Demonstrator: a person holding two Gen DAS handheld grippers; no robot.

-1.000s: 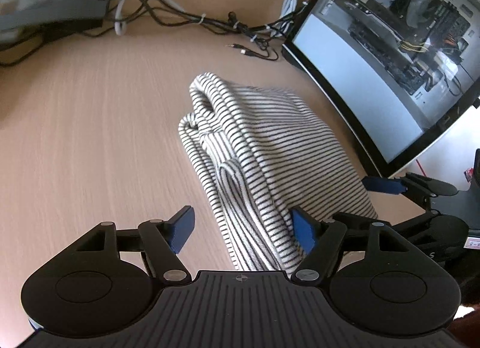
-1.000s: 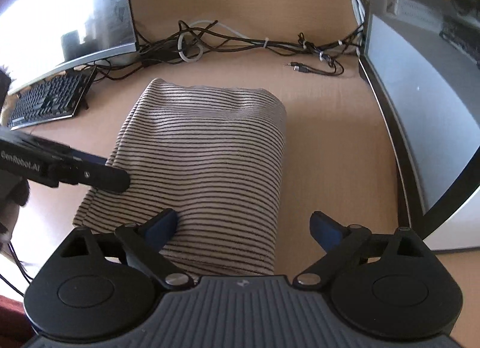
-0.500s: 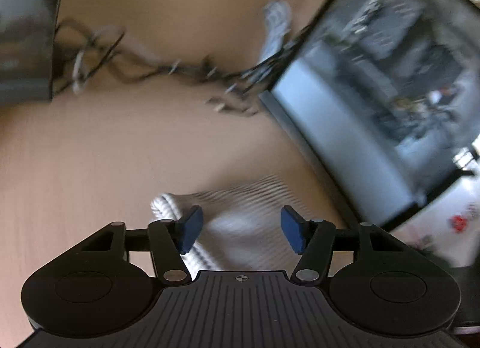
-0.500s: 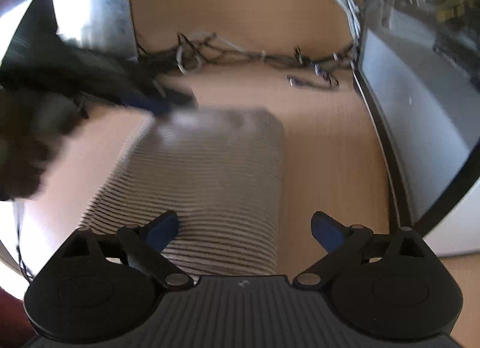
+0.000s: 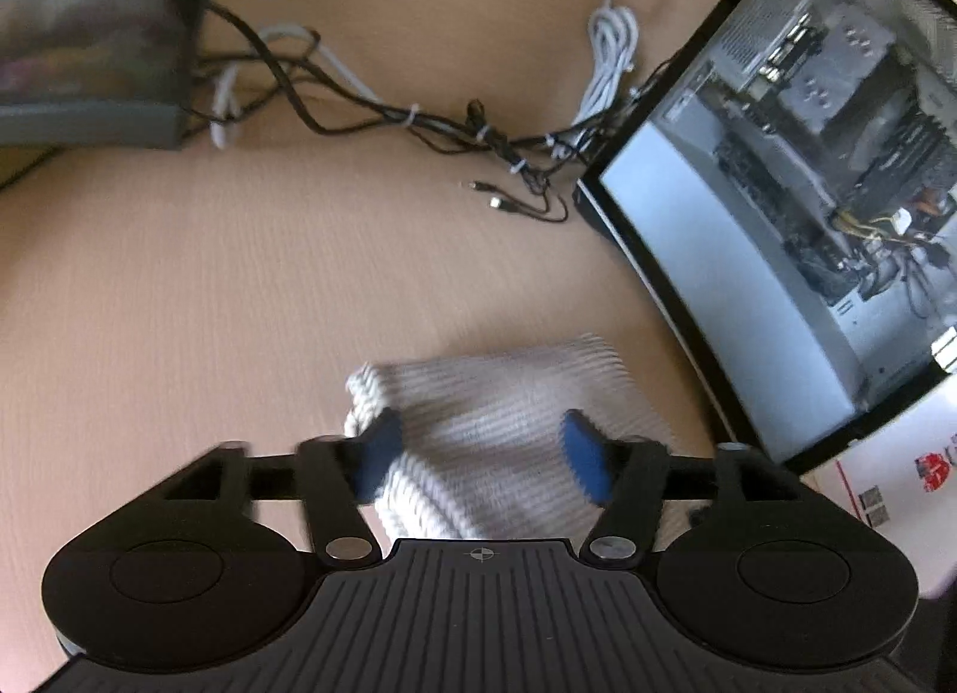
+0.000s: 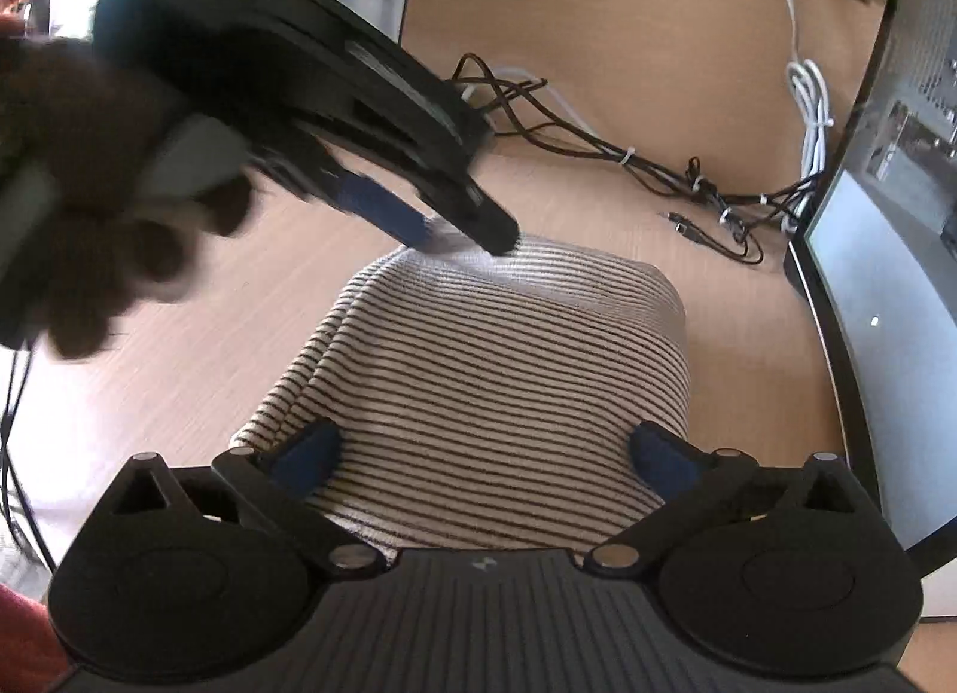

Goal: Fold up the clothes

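The striped garment [image 6: 490, 388] lies folded into a thick rectangular bundle on the wooden desk [image 6: 149, 388], white w/ thin dark stripes; its rounded fold faces the right side, layered edges show on the left side in the right wrist view; in the left wrist view it is blurred [image 5: 508, 430] but reads as the same bundle, far end toward the cables.

Right gripper [image 6: 487, 454] sits at the near end of the bundle, blue fingers spread wide, one by each side of the cloth, nothing pinched; left gripper [image 5: 481, 451] has its fingers apart over the far end, the left pad by the stacked edge corner; seen from the right wrist cam its tips [image 6: 460, 226] angle down onto the far top edge of the cloth; whether they press it I cannot tell.

Desk is light wood grain, sunlit; a tangle of black and white cables [image 5: 418, 119] runs along the back by the wood-panel wall [image 6: 598, 5]; a curved monitor [image 5: 747, 250] stands just right of the garment, screen showing PC internals; a second monitor [image 5: 78, 35] at back left.
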